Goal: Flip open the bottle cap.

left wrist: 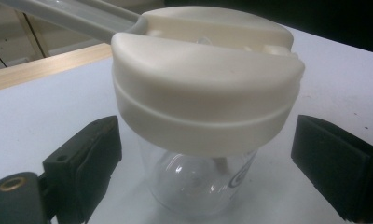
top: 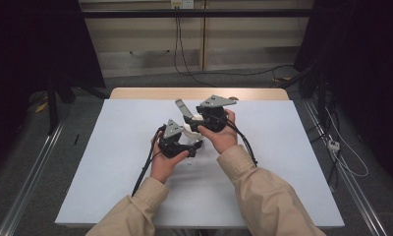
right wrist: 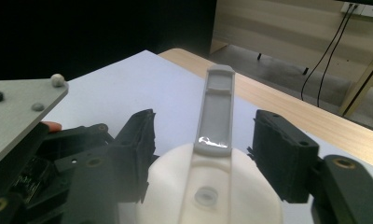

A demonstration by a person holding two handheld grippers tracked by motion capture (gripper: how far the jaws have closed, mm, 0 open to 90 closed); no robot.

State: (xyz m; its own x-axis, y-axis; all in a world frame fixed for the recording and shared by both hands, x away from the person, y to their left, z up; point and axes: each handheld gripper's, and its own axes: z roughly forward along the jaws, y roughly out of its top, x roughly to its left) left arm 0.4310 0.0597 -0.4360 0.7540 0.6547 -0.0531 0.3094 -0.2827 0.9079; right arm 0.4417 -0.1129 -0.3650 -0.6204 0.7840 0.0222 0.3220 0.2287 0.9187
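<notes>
A clear glass jar (left wrist: pixel 198 186) with a white lid (left wrist: pixel 203 79) stands on the white table top (top: pixel 111 172) near its middle. A grey strap handle (right wrist: pixel 217 112) sticks up and away from the lid (right wrist: pixel 208 196). My left gripper (left wrist: pixel 208 163) is open, one pad on each side of the jar below the lid, with a gap on both sides. My right gripper (right wrist: pixel 208 140) hovers over the lid, open, its pads flanking the handle without touching it. From above, the left gripper (top: pixel 187 142) is at the near side of the lid (top: pixel 190 129) and the right gripper (top: pixel 197 123) at its top.
The white sheet covers a wooden table whose bare far edge (top: pixel 199 93) shows behind the jar. Cables (top: pixel 145 167) trail from both grippers toward the person. Floor rails (top: pixel 27 182) run beside the table, and wires (top: pixel 184 59) hang by the back wall.
</notes>
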